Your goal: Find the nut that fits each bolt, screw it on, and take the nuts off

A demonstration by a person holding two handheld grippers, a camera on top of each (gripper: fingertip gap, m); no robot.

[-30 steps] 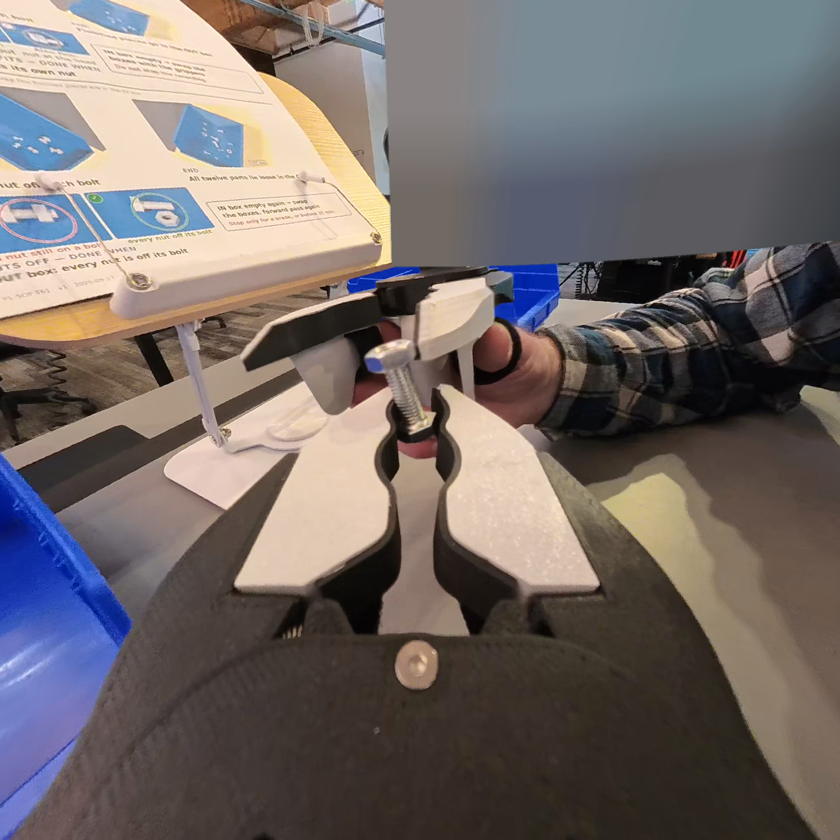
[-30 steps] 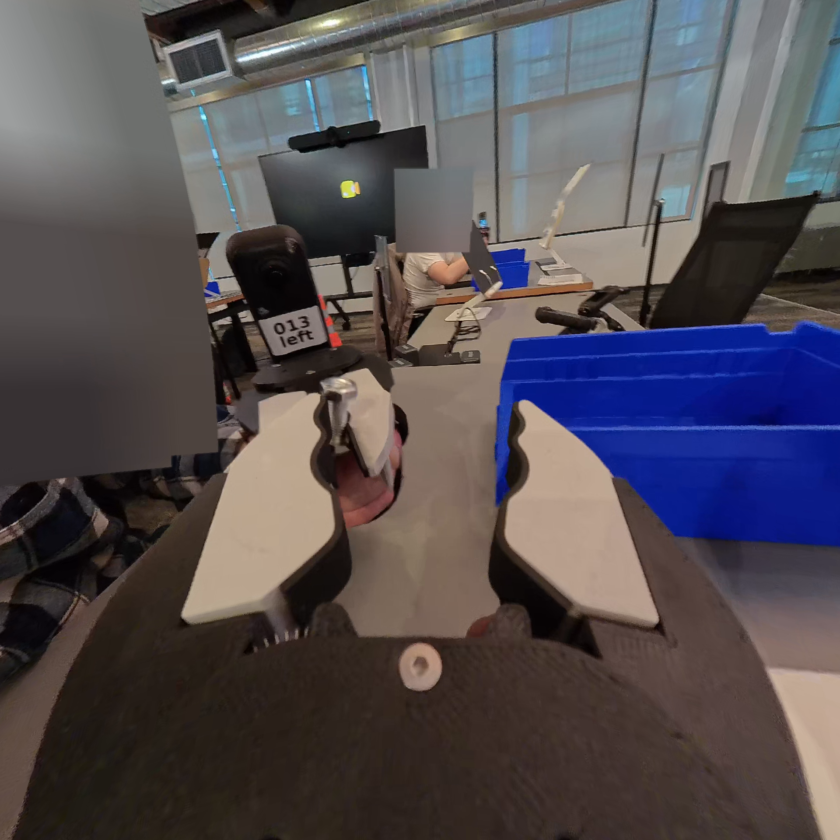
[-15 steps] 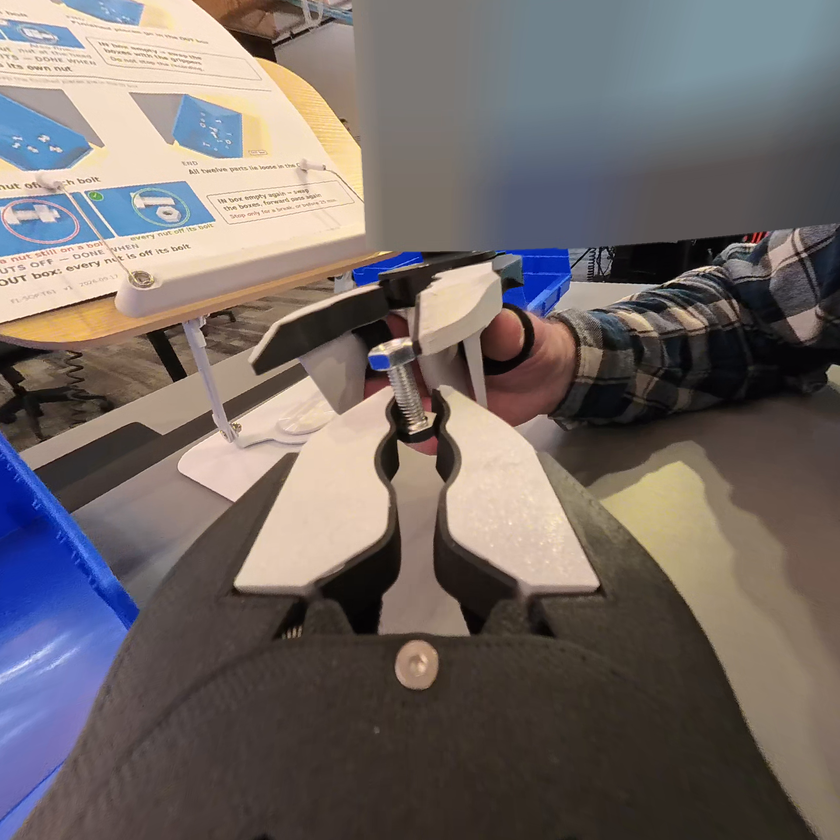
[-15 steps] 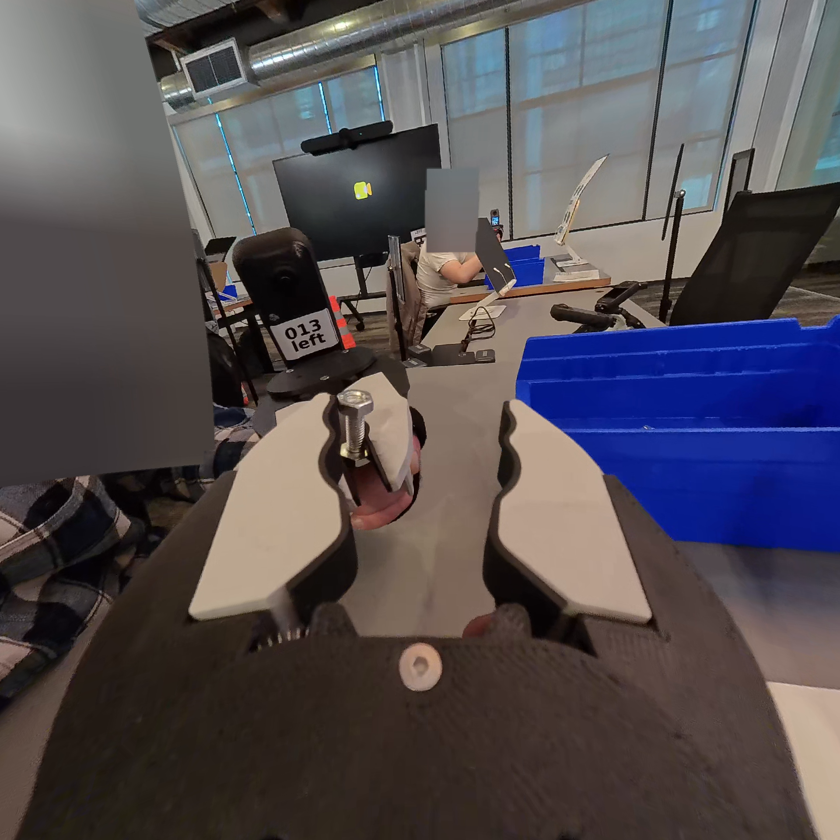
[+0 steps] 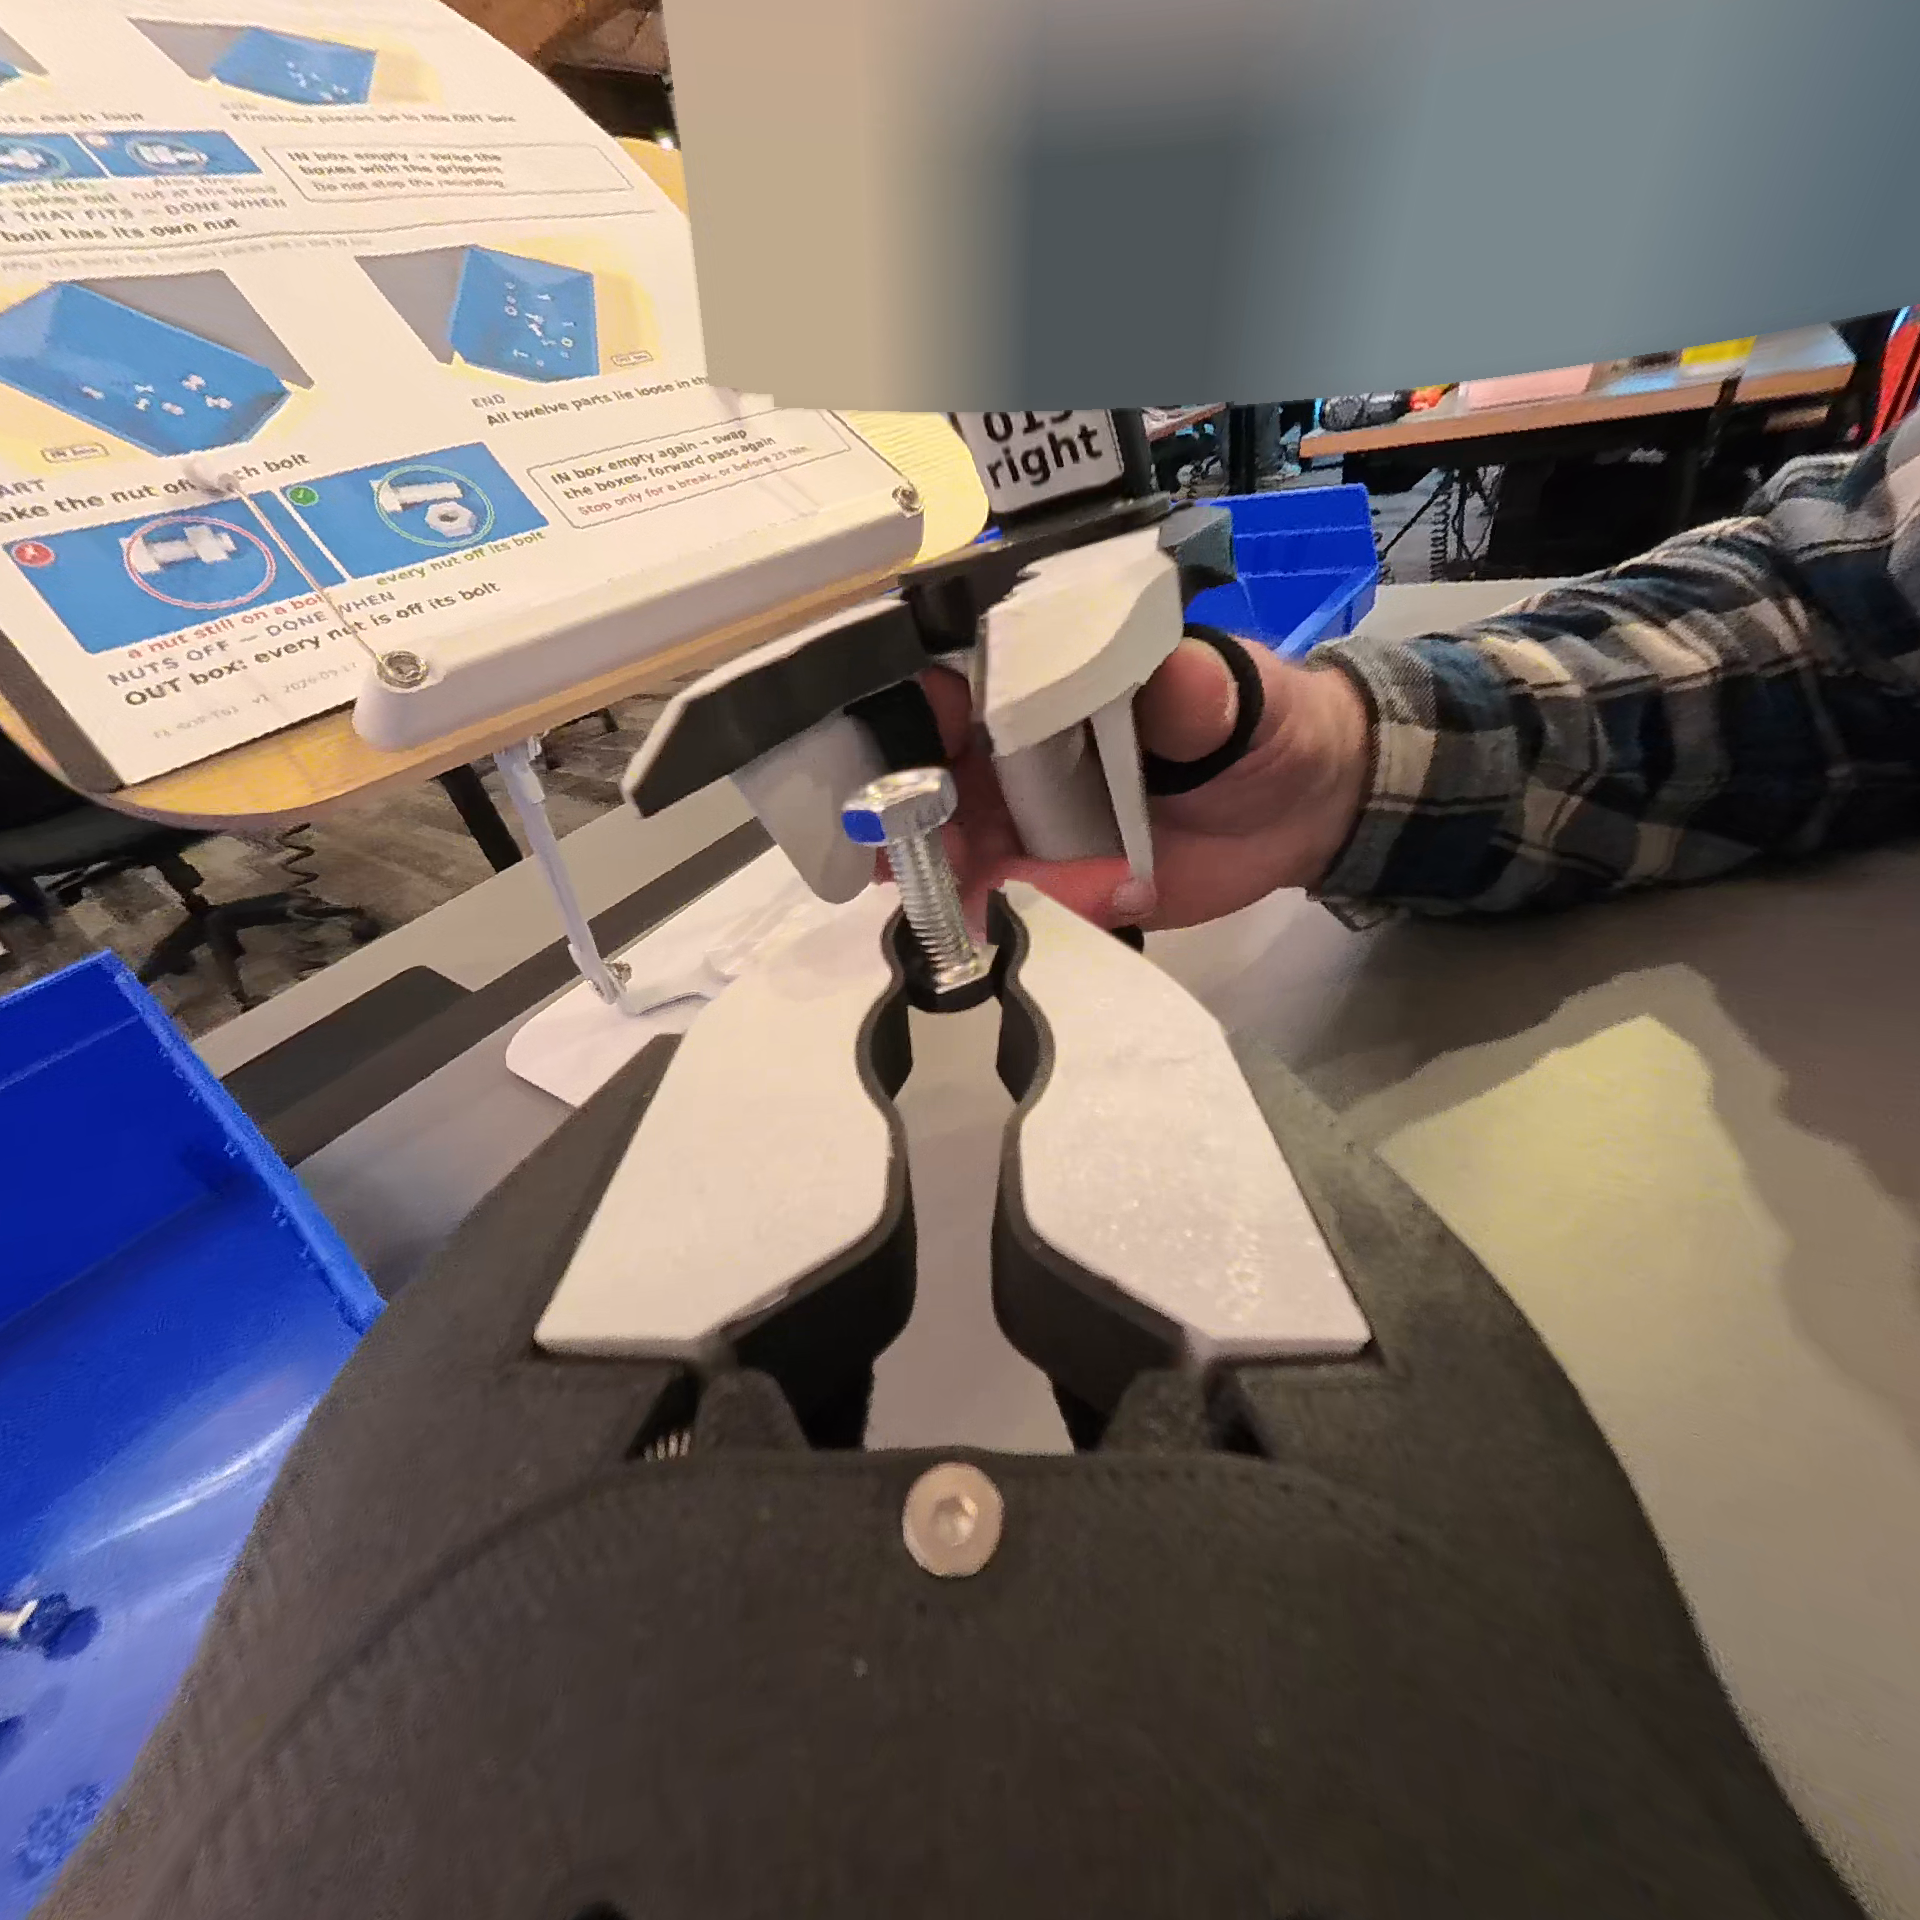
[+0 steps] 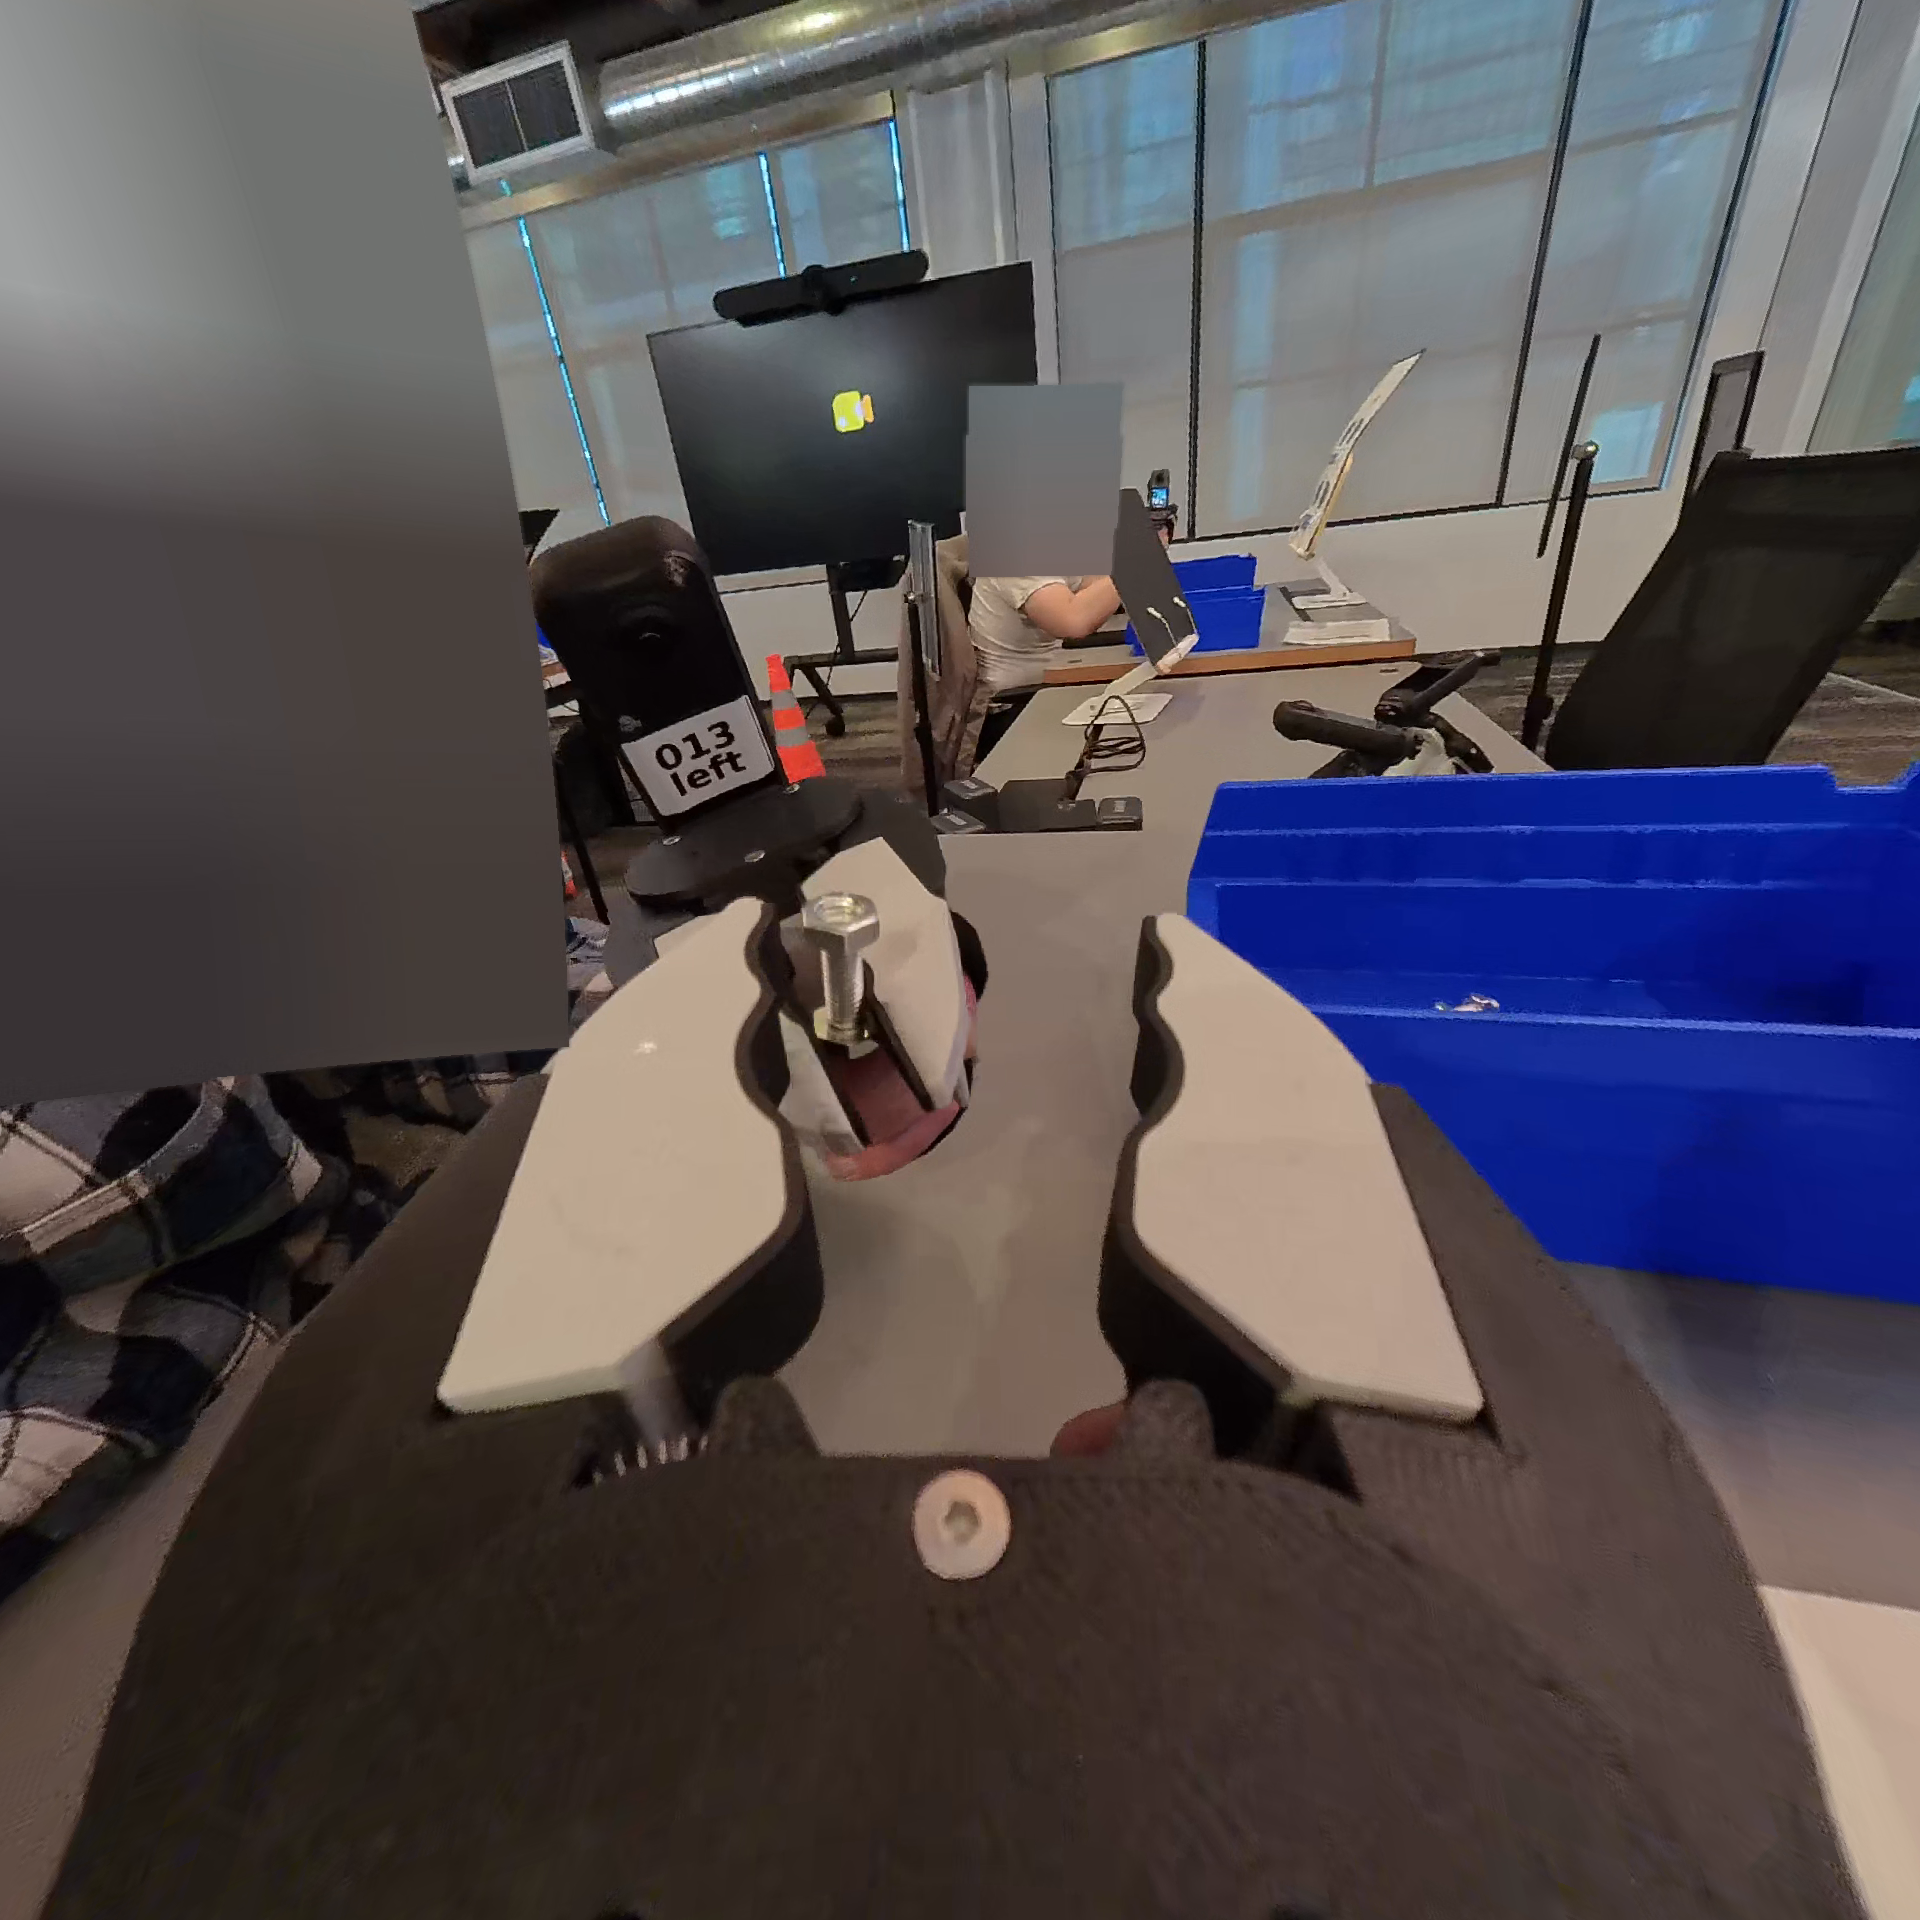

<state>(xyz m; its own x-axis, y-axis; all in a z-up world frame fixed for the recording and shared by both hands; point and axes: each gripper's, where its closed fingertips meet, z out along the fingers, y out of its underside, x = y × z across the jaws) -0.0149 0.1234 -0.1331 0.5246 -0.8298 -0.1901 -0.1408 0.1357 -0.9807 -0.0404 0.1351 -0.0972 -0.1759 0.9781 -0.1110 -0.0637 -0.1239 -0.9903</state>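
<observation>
My left gripper [image 5: 954, 961] is shut on a silver nut [image 5: 964, 972] at the threaded end of a silver bolt [image 5: 916, 862]. The bolt stands upright, head up. In the right wrist view the left gripper [image 6: 847, 1039] holds the same nut [image 6: 844, 1029] and bolt [image 6: 840, 956] above the grey table [image 6: 1039, 1039]. My right gripper [image 6: 956, 935] is wide open and empty, with its left fingertip [image 6: 753, 935] beside the bolt. In the left wrist view the right gripper [image 5: 935, 810] hangs open just behind the bolt head, and touches nothing that I can see.
A blue bin [image 6: 1558, 1091] on the right holds a small metal part [image 6: 1465, 1003]. Another blue bin [image 5: 156, 1247] lies at the left with loose parts [image 5: 31, 1621]. An instruction board on a white stand [image 5: 364, 416] stands behind. A hand and plaid sleeve [image 5: 1610, 707] hold the right gripper. The tips of both grippers are at nearly the same place.
The left gripper keeps the same hold on the nut and bolt. The bolt has shifted a little rightward in the right wrist view, toward the gap of the open right fingers.
</observation>
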